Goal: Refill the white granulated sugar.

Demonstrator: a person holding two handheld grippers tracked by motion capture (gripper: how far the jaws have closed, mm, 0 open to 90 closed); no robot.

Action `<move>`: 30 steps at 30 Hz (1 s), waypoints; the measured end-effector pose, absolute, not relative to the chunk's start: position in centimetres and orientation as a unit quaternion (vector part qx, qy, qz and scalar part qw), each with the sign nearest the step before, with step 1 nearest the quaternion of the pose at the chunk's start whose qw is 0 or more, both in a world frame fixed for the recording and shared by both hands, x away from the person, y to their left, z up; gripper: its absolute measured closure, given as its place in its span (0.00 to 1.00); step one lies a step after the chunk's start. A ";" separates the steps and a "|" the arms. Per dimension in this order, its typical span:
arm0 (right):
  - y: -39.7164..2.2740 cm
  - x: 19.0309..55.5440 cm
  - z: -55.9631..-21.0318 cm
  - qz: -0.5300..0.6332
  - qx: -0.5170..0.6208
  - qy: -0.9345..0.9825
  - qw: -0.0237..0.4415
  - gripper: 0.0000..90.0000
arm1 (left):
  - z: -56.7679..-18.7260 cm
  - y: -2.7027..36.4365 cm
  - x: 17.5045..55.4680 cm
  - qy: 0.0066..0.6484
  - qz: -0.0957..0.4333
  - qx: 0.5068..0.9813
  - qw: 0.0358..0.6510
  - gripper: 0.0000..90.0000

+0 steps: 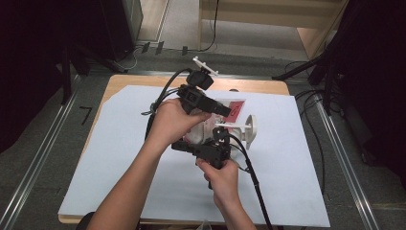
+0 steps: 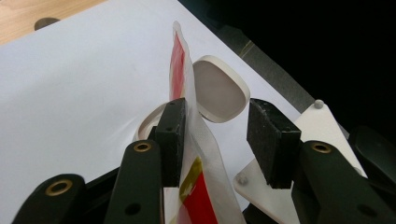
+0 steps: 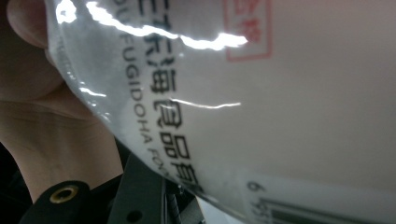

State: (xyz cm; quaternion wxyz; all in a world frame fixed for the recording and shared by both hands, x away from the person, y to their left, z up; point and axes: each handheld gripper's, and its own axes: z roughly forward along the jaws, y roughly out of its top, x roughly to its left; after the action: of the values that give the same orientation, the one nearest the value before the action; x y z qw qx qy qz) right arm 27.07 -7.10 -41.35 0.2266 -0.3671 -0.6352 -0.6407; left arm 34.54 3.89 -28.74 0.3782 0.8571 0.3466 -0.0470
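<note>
Both grippers (image 1: pixel 218 110) (image 1: pixel 221 135) at a white-and-red pouch (image 1: pixel 230 111) above the table (image 1: pixel 124 143).

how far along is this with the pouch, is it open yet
Done: the pouch is up off the white sheet, edge-on between the left hand-held gripper pads. One pad touches it; the other stands apart.
In hand: the right hand-held gripper is against its printed face; its grip is unclear.
Left: the pouch edge looks sealed and the white dish looks empty, so opening probably remains.
</note>
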 end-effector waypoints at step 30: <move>-6.1 26.3 -41.8 -0.634 -0.353 -0.654 0.213 0.70 | -28.9 5.3 32.7 0.347 -0.031 0.853 0.389 0.66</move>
State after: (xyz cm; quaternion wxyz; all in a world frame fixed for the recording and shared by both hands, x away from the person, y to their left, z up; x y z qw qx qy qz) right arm 26.28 -6.09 -41.76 0.2134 -0.3527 -0.6545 -0.6339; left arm 32.70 5.34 -28.90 0.3894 0.8525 0.3473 -0.0310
